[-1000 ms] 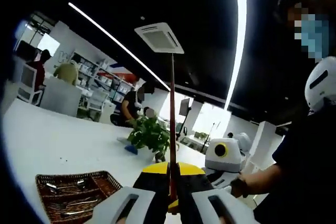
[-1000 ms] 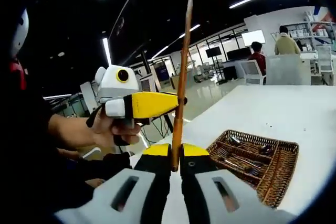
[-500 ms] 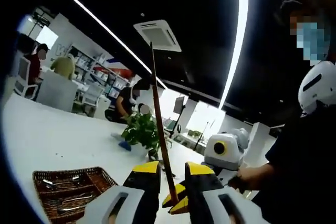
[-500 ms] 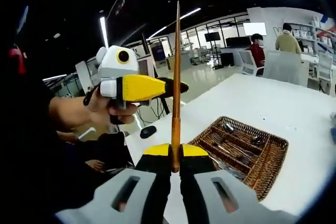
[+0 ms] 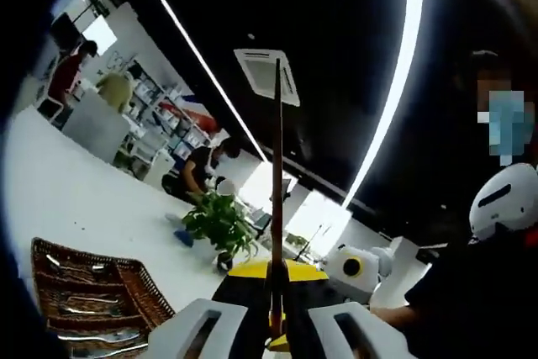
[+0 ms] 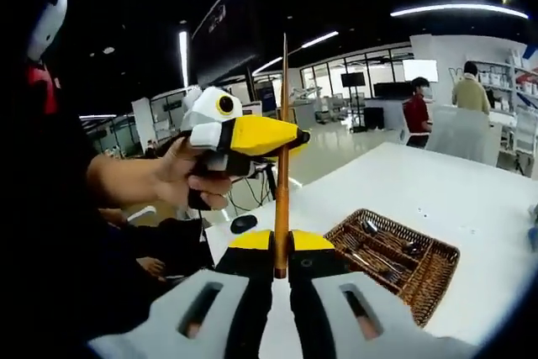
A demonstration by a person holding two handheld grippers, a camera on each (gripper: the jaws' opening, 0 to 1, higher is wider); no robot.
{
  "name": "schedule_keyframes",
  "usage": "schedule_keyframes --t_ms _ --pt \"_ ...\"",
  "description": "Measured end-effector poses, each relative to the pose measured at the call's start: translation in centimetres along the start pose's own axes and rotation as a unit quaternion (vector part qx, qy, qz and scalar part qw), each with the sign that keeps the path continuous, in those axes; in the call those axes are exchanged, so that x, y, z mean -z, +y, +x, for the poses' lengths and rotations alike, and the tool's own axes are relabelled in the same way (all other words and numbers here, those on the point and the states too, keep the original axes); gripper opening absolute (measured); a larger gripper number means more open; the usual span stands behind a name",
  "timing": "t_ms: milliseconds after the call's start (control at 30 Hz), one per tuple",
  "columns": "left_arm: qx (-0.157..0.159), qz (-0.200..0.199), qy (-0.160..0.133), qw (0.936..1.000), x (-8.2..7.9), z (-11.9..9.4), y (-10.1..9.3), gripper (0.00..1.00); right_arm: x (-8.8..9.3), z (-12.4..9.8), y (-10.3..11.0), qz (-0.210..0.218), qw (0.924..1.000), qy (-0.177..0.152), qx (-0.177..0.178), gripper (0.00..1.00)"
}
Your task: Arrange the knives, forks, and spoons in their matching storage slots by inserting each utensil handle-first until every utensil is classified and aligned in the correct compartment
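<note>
Right claw closed on lower end of thin brown rod-like utensil, pointing straight up from between yellow-tipped jaws. Left claw, held in person's hand, meets same utensil higher up shaft. Left gripper view: left claw closed around utensil, shaft rising vertically past jaws toward ceiling. Wicker basket holding silver cutlery on white bench, right of and beyond right claw, well apart from held utensil. Same basket lower left of left claw. Potted plant further back on bench.
</note>
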State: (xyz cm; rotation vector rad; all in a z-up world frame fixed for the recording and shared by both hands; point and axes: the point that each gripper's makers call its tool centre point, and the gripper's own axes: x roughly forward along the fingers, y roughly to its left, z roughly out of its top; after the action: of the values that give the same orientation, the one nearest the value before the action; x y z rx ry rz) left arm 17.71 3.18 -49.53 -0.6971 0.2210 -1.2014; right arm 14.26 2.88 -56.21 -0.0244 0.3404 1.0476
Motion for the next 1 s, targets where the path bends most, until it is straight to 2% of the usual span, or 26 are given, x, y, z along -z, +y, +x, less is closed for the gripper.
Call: schedule_keyframes --t_ms 33,167,200,233,300,333,367,433,567,667,700,767,833,900,967,1000 --pt "0.001 0.002 -0.003 1.0 0.0 0.1 -0.1 0.02 -0.1 -0.1 0.0 -0.008 1.0 -0.005 0.001 0.04" --pt "0.012 -0.01 -0.008 0.9998 -0.3 0.3 -0.6 0.02 -1.0 -1.0 0.0 0.016 0.9995 -0.022 0.014 0.02" --pt "0.012 -0.007 -0.005 0.9999 -0.3 0.4 -0.7 0.03 -1.0 -1.1 0.0 0.015 0.9995 -0.021 0.017 0.02" --pt "0.006 0.0 0.013 0.9999 0.1 0.4 -0.6 0.03 -0.8 -1.2 0.0 0.012 0.9996 -0.012 0.022 0.02" --pt "-0.011 0.045 0.028 0.9985 0.5 0.5 -0.1 0.05 -0.5 -1.3 -0.2 0.012 0.9995 -0.002 0.03 0.02" --pt "-0.024 0.085 0.029 0.9957 0.5 0.6 0.2 0.06 -0.3 -1.4 -0.4 0.018 0.9994 0.003 0.03 0.02" --pt "-0.028 0.096 0.035 0.9944 0.7 0.6 0.2 0.08 -0.2 -1.4 -0.6 0.023 0.9992 0.006 0.031 0.02" --pt "-0.052 0.12 0.05 0.9901 0.9 0.5 0.9 0.18 0.0 -1.6 -0.8 0.027 0.9989 0.01 0.037 0.02" --pt "-0.108 0.185 0.049 0.9756 -0.1 -0.6 2.4 0.47 0.2 -2.0 -1.5 0.034 0.9979 0.015 0.053 0.02" --pt "-0.163 0.252 0.075 0.951 -1.0 -2.3 3.7 0.6 0.4 -2.3 -2.5 0.051 0.9963 0.019 0.067 0.02" --pt "-0.187 0.272 0.082 0.9405 -1.5 -3.2 4.1 0.66 0.6 -2.3 -2.9 0.055 0.9955 0.022 0.075 0.02" --pt "-0.212 0.293 0.085 0.9285 -2.5 -4.5 4.6 0.78 0.9 -2.4 -3.5 0.066 0.9937 0.029 0.086 0.02" --pt "-0.235 0.298 0.092 0.9206 -3.2 -5.9 5.3 0.9 0.9 -2.4 -4.1 0.08 0.9916 0.031 0.097 0.02" --pt "-0.245 0.311 0.089 0.9139 -3.9 -6.8 5.5 0.95 0.8 -2.6 -4.6 0.083 0.9902 0.034 0.107 0.02" --pt "-0.257 0.312 0.092 0.9098 -4.3 -7.9 6.0 0.97 1.0 -3.0 -5.8 0.095 0.9851 0.044 0.136 0.02" --pt "-0.273 0.322 0.097 0.9011 -4.7 -8.8 6.5 0.99 1.1 -3.2 -6.3 0.099 0.9833 0.045 0.145 0.02"
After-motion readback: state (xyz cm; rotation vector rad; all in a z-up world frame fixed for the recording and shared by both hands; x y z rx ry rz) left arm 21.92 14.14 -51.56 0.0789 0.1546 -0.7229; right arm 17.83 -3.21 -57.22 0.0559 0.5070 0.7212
